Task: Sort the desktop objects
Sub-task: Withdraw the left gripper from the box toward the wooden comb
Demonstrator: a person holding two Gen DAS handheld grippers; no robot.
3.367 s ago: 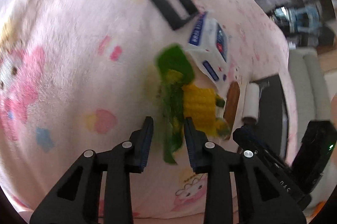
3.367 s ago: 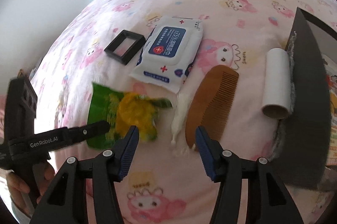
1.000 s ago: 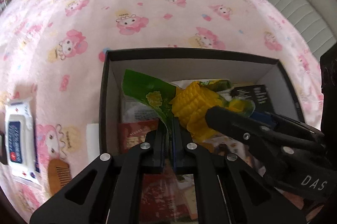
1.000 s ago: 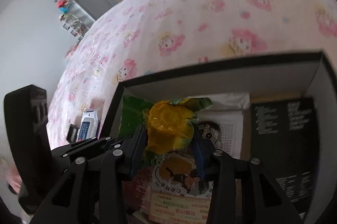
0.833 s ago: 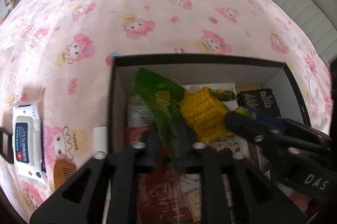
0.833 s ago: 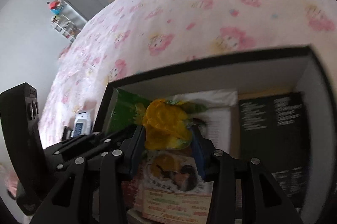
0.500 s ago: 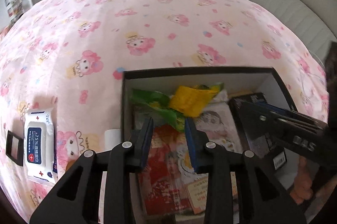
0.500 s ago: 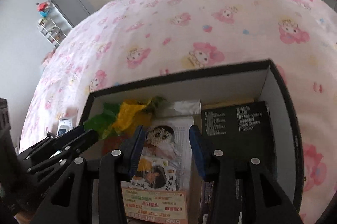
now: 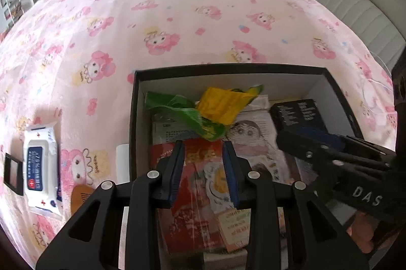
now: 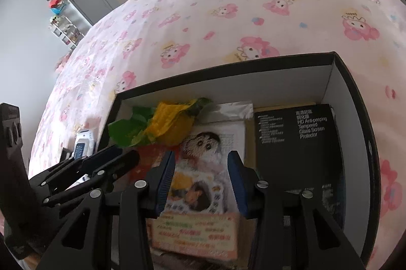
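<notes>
— Your tongs?
— Your left gripper [image 9: 204, 169] and right gripper [image 10: 201, 181] both gape, holding nothing.
— The corn packet [image 9: 200, 112]?
— Crumpled green-and-yellow, at twelve o'clock, lying inside the black box [image 9: 133, 102].

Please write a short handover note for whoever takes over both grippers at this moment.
Left gripper: open, empty, above the black box.
Right gripper: open, empty, also over the box.
Done: the green and yellow corn packet lies in the box's far left corner, on top of the booklets.
Left on the pink cloth, left of the box: wet wipes pack, wooden comb, small black frame, white roll against the box wall.
Next, probably: fetch one of these.
</notes>
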